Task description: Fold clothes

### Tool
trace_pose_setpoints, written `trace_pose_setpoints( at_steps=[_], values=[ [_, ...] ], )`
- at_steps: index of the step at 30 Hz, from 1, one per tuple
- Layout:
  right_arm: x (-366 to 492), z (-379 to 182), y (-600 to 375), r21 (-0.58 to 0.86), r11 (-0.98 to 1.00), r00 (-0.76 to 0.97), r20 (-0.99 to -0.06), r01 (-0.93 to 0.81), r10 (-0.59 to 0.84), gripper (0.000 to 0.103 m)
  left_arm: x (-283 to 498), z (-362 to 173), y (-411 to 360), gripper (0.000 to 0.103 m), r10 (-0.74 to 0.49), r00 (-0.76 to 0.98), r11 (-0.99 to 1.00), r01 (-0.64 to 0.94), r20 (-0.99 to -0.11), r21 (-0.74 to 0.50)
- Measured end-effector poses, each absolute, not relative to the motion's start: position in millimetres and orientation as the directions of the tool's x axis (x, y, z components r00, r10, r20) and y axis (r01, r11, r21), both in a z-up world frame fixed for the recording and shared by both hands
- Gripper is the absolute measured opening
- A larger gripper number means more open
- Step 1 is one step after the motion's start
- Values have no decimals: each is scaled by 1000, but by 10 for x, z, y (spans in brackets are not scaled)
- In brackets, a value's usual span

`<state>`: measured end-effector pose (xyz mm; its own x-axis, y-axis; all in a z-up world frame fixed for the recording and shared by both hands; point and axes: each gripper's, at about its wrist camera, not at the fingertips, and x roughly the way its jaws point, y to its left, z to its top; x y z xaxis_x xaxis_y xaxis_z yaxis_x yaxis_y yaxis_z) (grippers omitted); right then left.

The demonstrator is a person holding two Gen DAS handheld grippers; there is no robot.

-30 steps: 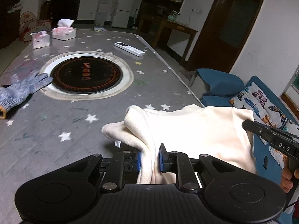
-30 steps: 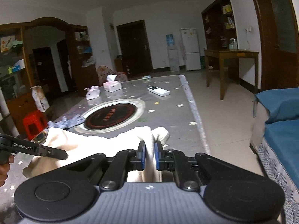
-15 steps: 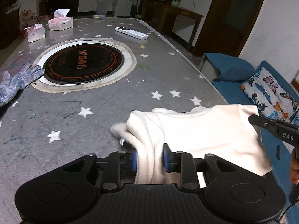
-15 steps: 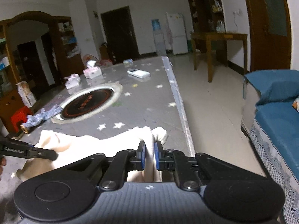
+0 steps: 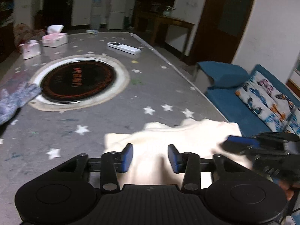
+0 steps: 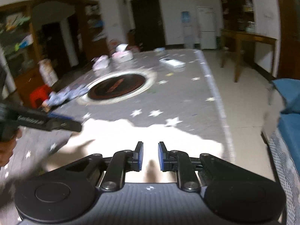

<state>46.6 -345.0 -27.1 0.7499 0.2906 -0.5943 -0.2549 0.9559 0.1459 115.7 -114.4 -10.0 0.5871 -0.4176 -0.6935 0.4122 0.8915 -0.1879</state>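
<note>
both hand-held grippers, left [image 5: 150, 156] and right [image 6: 150, 156], gape, seemingly above the cream garment [image 5: 168, 140].

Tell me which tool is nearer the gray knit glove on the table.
Left. The left tool sits over the cream garment's left part, on the glove's side; the right tool is farther, toward the table's sofa-side edge.

At the bottom of the frame the right tool [image 6: 150, 156] is hovering with fingers parted over a cream garment [image 6: 142, 136] lying on the star-patterned tabletop [image 6: 178, 90]; the left tool [image 6: 61, 124] is entering at left.
</note>
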Motion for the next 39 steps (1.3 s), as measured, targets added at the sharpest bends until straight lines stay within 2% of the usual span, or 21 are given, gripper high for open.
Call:
trace_pose_setpoints(
  at_steps=[5,10,19,29,39],
  values=[
    [437,-418,-3155,76,940,716,-628,-333,304,16,1196,-218,-1284,34,-446,556,871,450,-701,-196],
    [287,-500,-3011,11,924,704,-645,-381,298,19,1241,-302,-1314,34,-440,548,873,446,-711,-195],
    [-1,-452,-3022,6,907,685,-653,-421,322,21,1258,-372,-1365,34,-429,545,876,446,-720,-184],
    [-135,-399,-3076,36,903,668,-661,-427,342,22,1000,-252,-1393,34,-443,557,858,491,-703,-151],
    [-202,-382,-3399,51,952,716,-647,-300,261,24,597,-299,-1387,34,-458,545,824,556,-702,-107]
  ],
)
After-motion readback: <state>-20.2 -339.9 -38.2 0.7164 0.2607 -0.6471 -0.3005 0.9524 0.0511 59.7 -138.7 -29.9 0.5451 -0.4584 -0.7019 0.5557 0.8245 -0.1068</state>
